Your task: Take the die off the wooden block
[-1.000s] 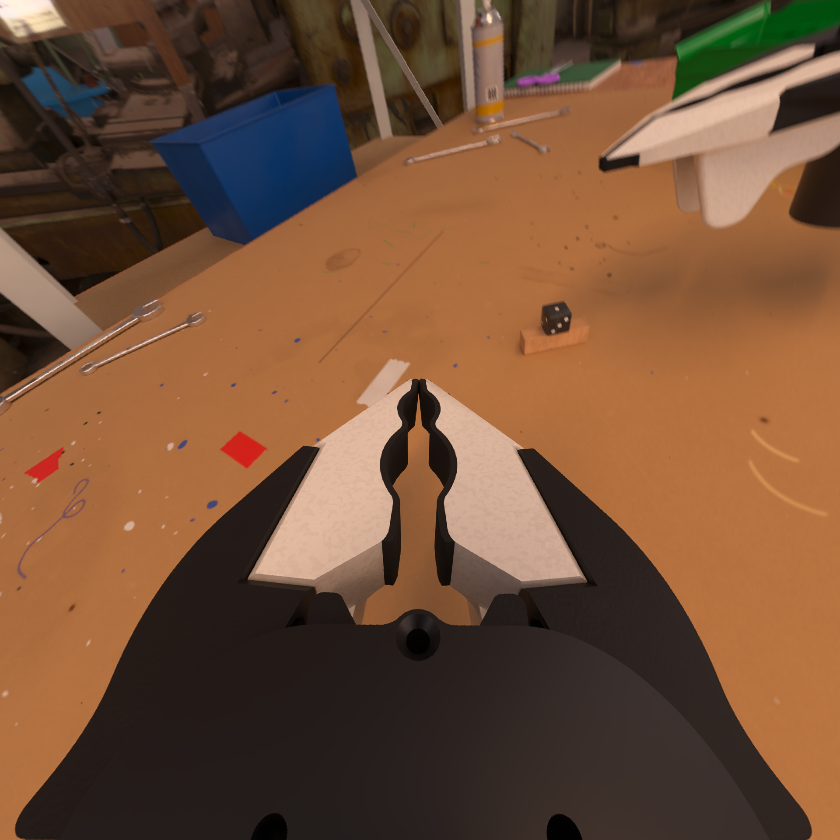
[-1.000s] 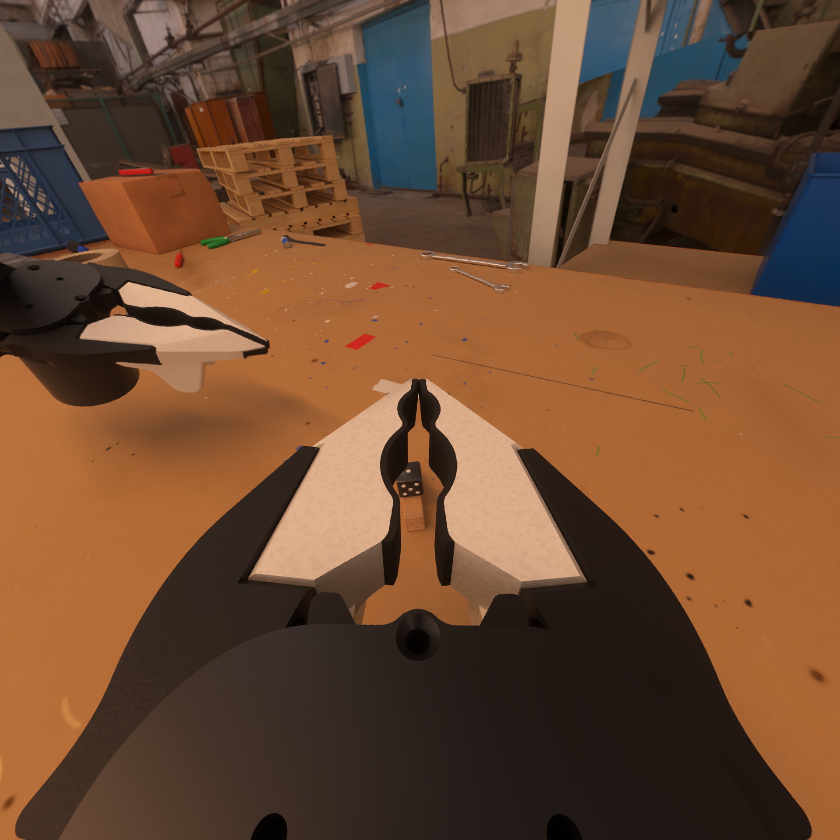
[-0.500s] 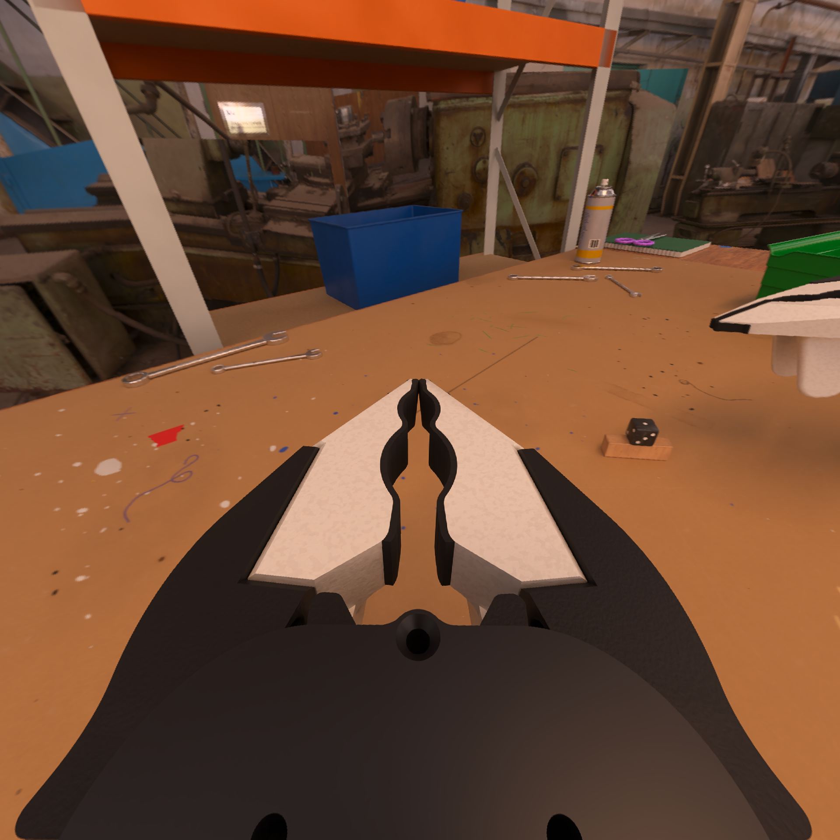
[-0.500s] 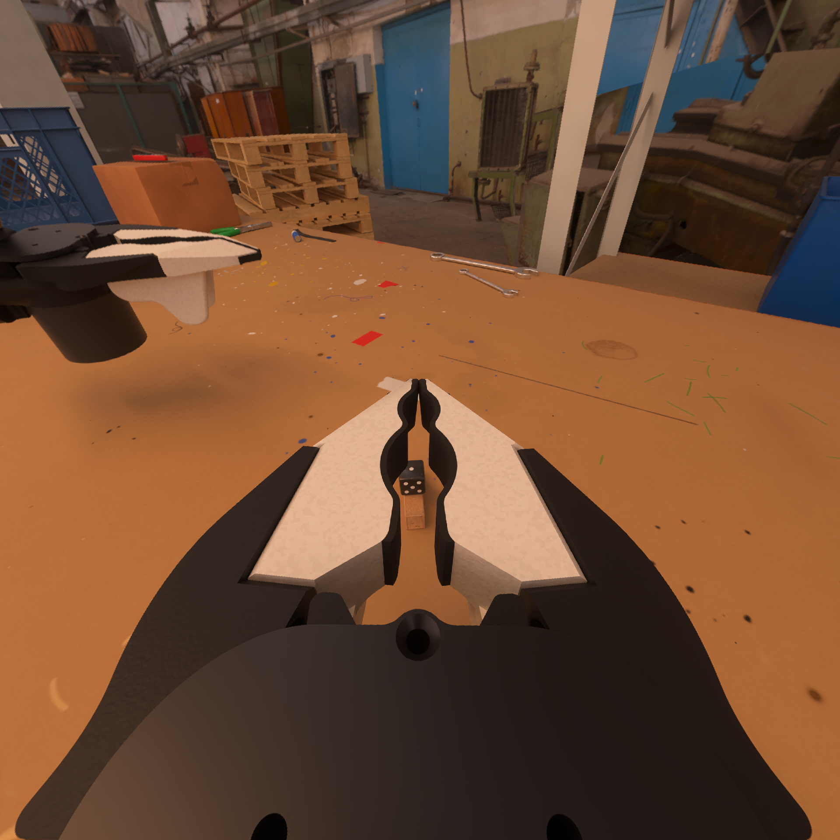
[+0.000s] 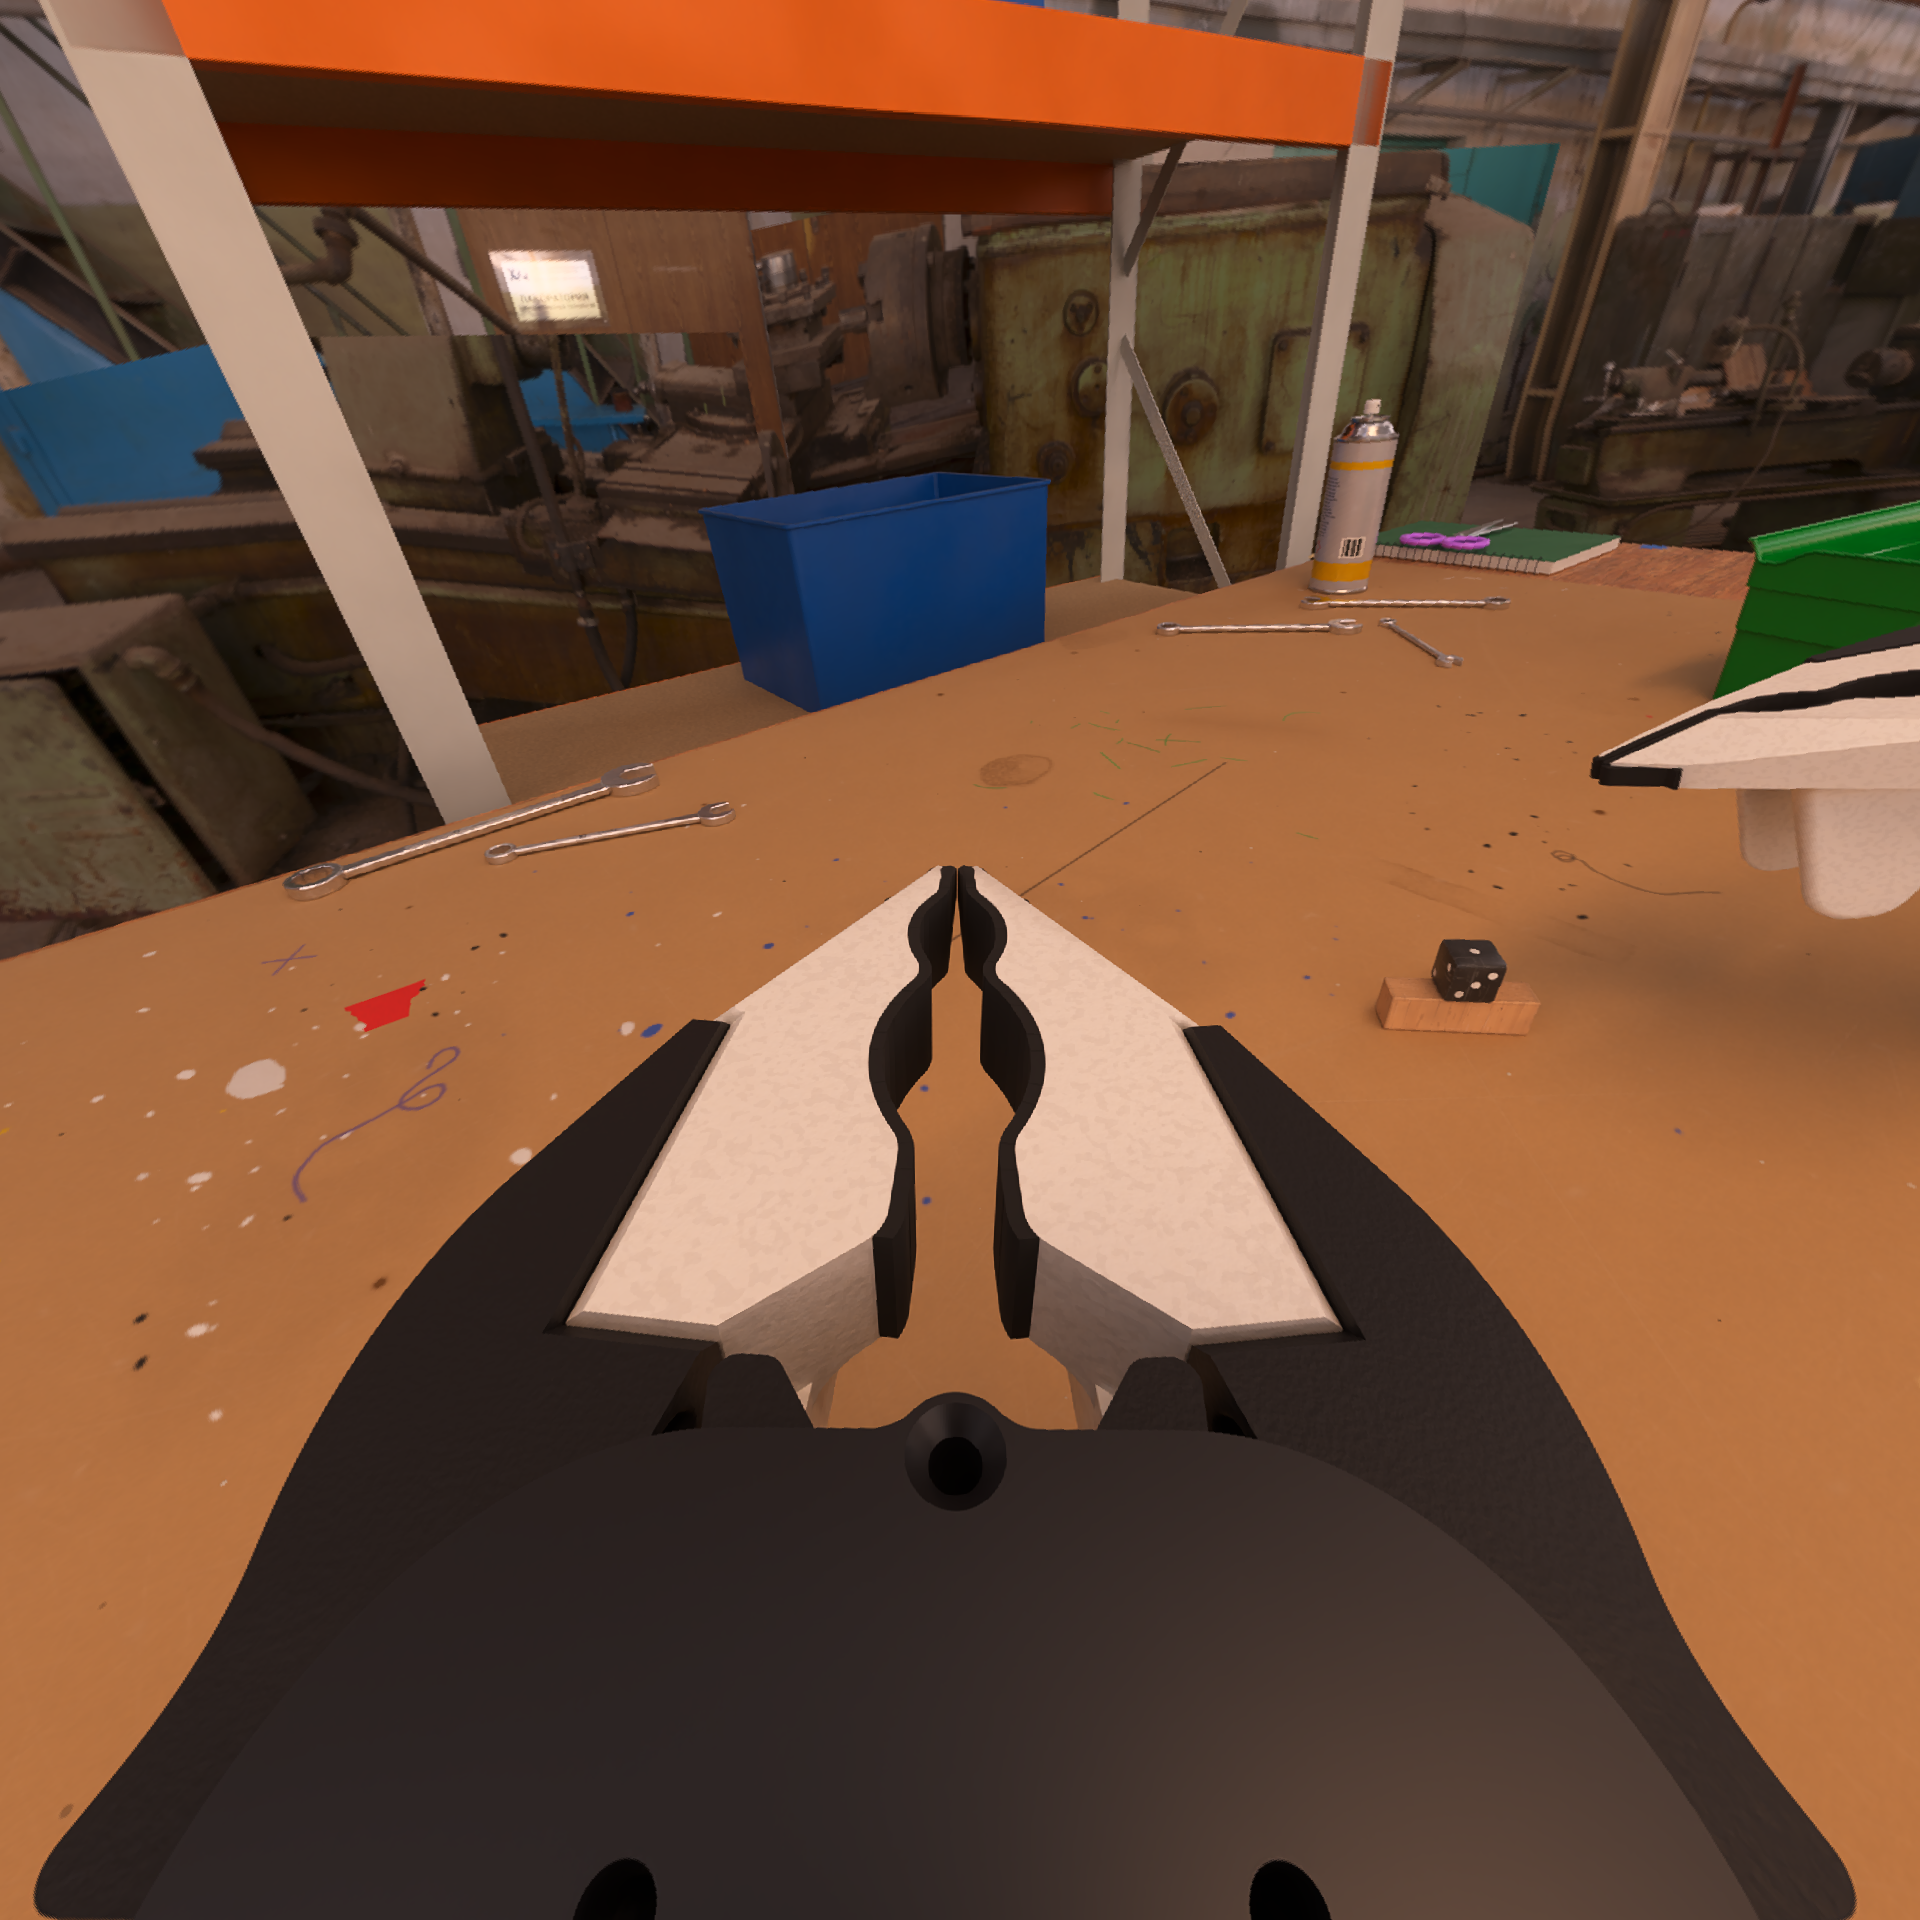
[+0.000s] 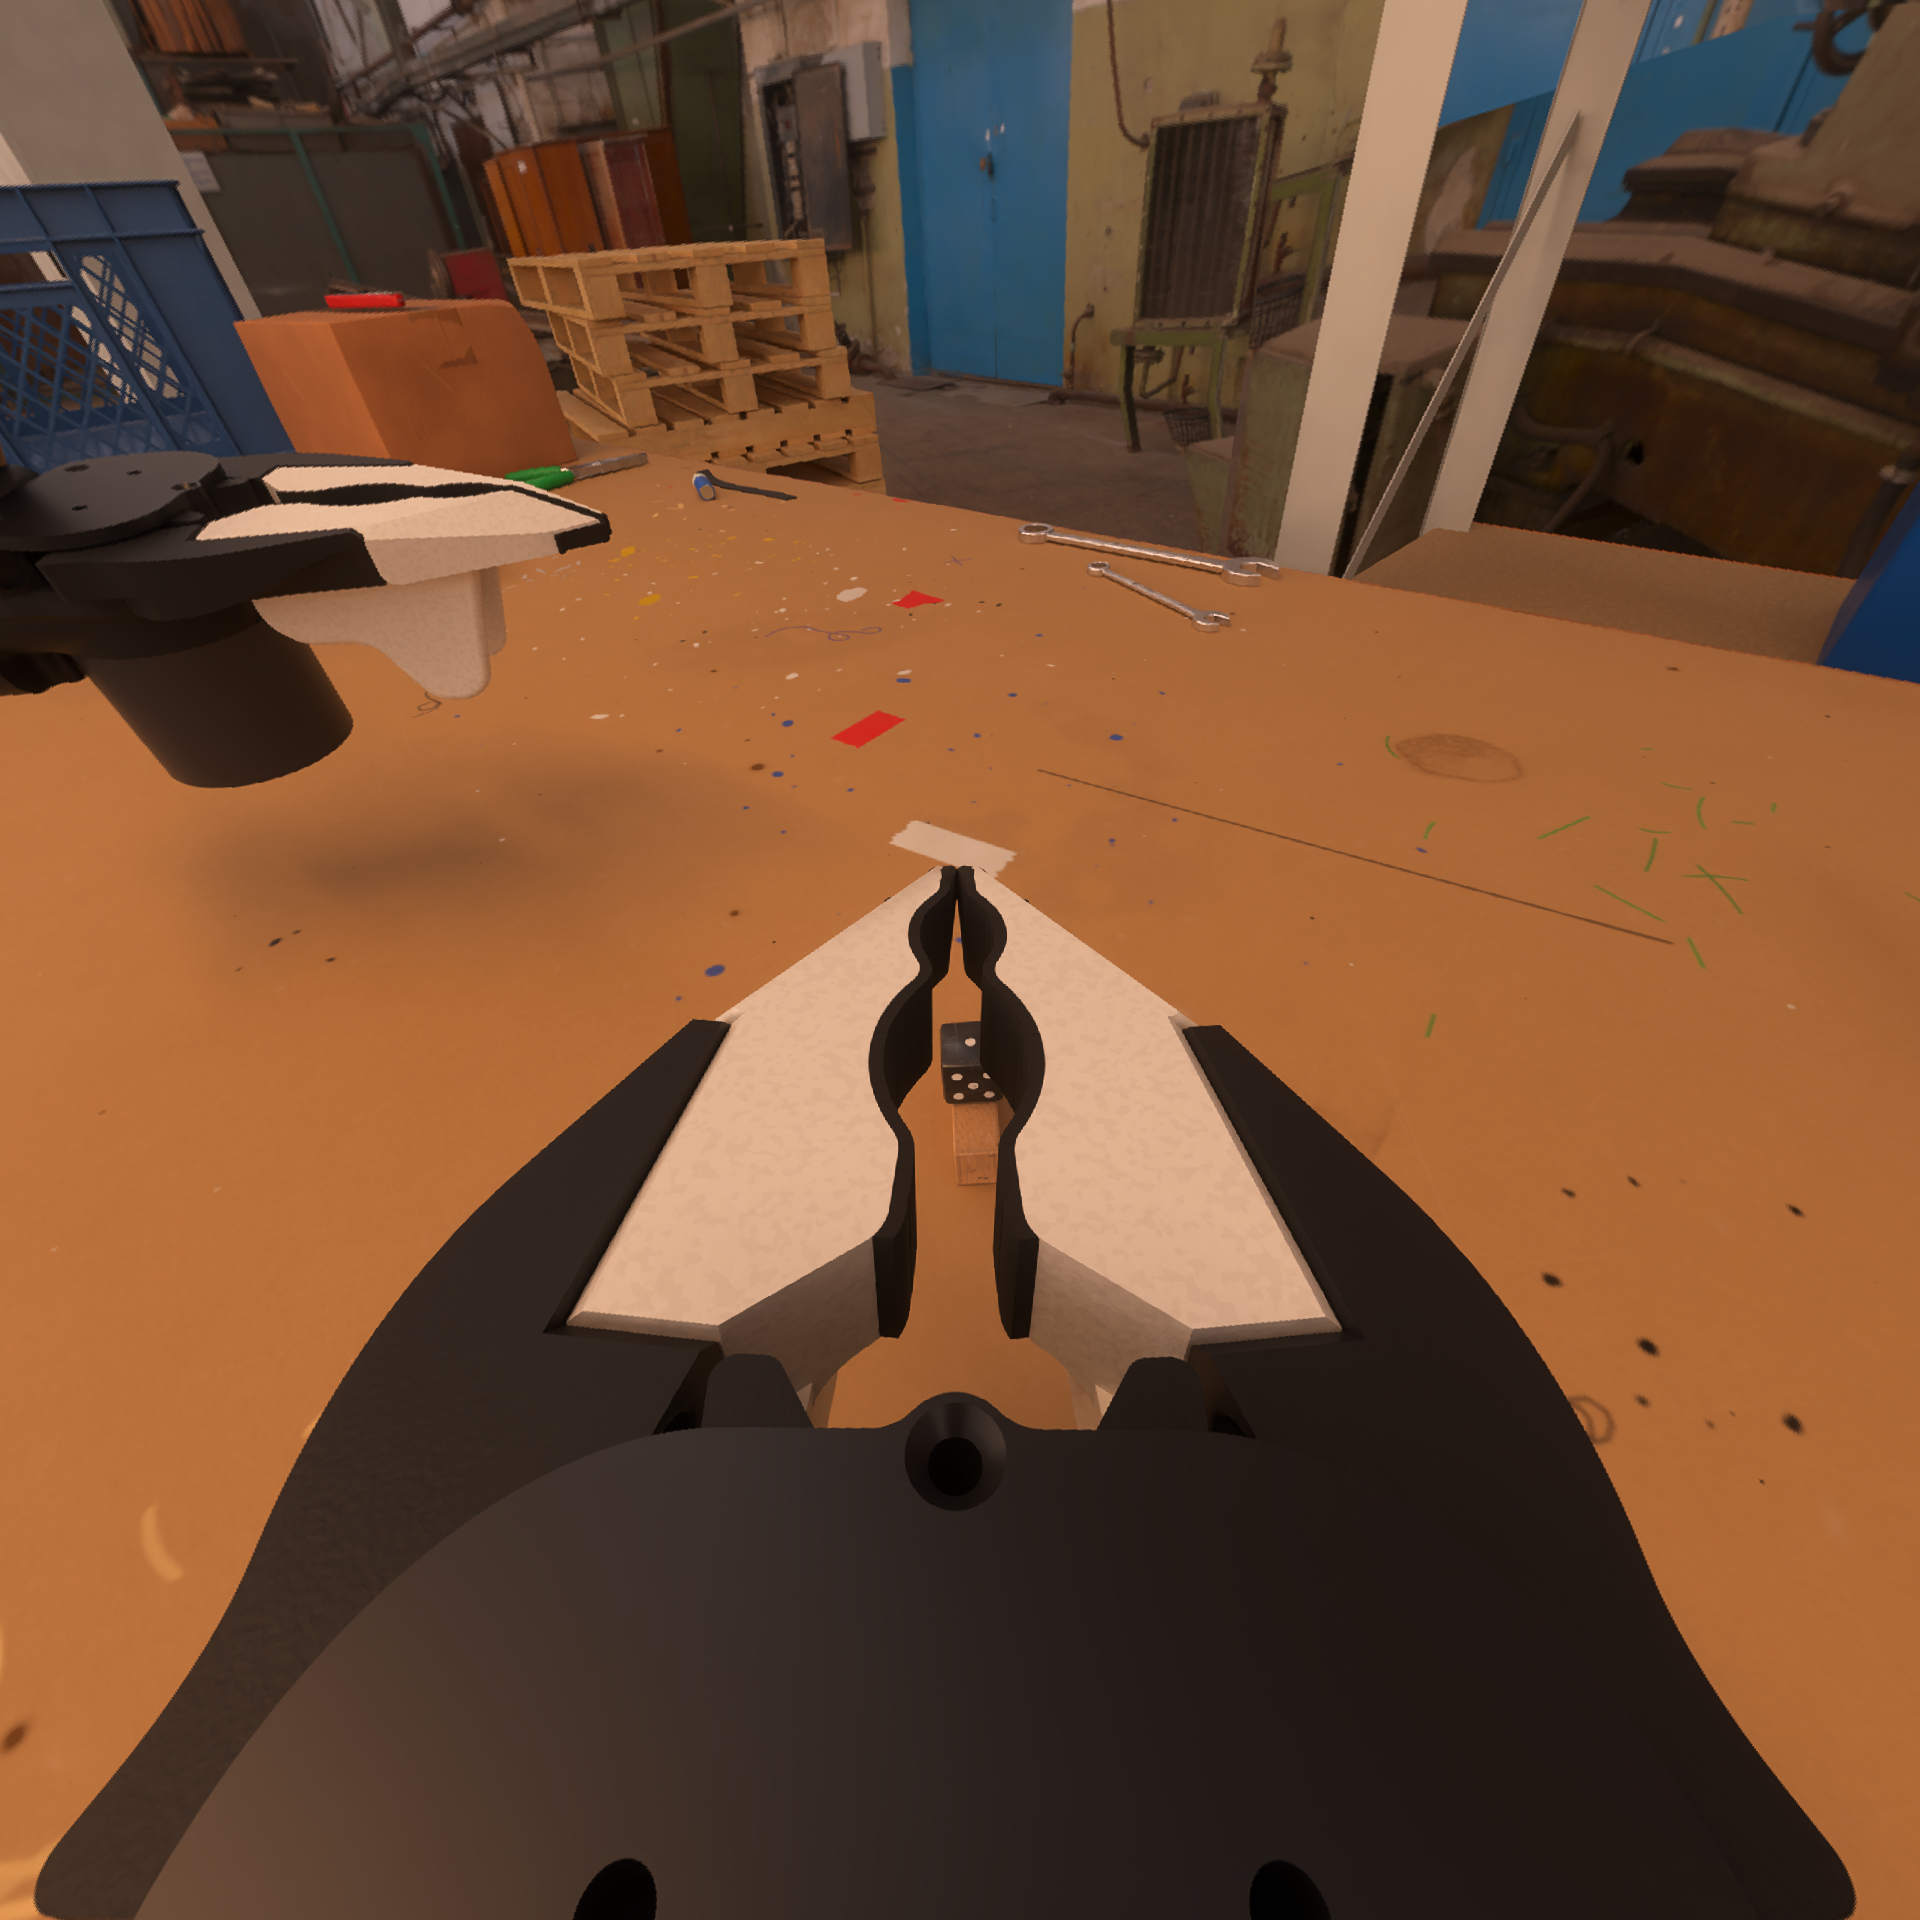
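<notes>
Item 1, right tongs [image 6: 956, 878]: tips closed together, nothing clamped. They hang above the bench [image 6: 1351, 1143], well clear of it. Seen through the slot between the closed fingers, below them, are the two task pieces.

Item 2, die [image 6: 966, 1062]: black with white pips, sitting upright on top of item 3, untouched.

Item 3, wooden block [image 6: 977, 1153]: small pale slab lying flat on the bench. In the left wrist view the die [image 5: 1467, 970] stands a little off the middle of the block [image 5: 1457, 1008], with the right tongs [image 5: 1636, 774] above and to one side, apart from both.

Item 4, left tongs [image 5: 956, 878]: tips also together, empty, well apart from the block and pointing past it.

Handling note (judgement): the approach is the step in hand. The right tongs would need to part their fingers wider than the die, descend straight over it, and close on two opposite faces above the block's top surface, so the block is not pinched or dragged along. Lift vertically.

Item 5, far field: spanners [image 6: 1153, 556], red marks [image 6: 868, 727], blue bin [image 5: 883, 582], spray can [image 5: 1351, 499].
</notes>
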You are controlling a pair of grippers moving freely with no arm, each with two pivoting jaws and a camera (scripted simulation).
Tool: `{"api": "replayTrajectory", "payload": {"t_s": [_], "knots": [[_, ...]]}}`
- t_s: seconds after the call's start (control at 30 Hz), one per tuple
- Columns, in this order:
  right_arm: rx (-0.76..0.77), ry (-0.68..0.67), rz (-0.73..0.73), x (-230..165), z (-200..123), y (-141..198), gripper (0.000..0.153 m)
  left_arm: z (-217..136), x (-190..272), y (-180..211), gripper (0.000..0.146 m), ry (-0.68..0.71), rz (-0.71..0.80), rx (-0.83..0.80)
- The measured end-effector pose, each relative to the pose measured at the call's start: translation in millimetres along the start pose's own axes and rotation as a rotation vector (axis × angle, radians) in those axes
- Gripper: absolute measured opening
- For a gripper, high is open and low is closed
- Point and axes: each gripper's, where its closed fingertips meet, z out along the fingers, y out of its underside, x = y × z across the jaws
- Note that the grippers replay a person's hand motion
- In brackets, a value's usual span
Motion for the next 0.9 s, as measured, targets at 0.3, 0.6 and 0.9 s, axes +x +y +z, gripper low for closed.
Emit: {"api": "replayTrajectory", "payload": {"t_s": [0.3, 0.6, 0.9], "knots": [[-0.002, -0.003, 0.009, -1, 0, 0, 0.0, 0, 1, 1, 0.0, 0.001, 0.011, -0.005], [0.003, -0.003, -0.005, -3, -1, -3, 0.0, 1, 4, 5, 0.0, 0.016, 0.031, -0.026], [-0.019, -0.014, -0.035, -9, 0, 1, 0.0, 3, 9, 10, 0.0, 0.033, 0.053, -0.052]]}}
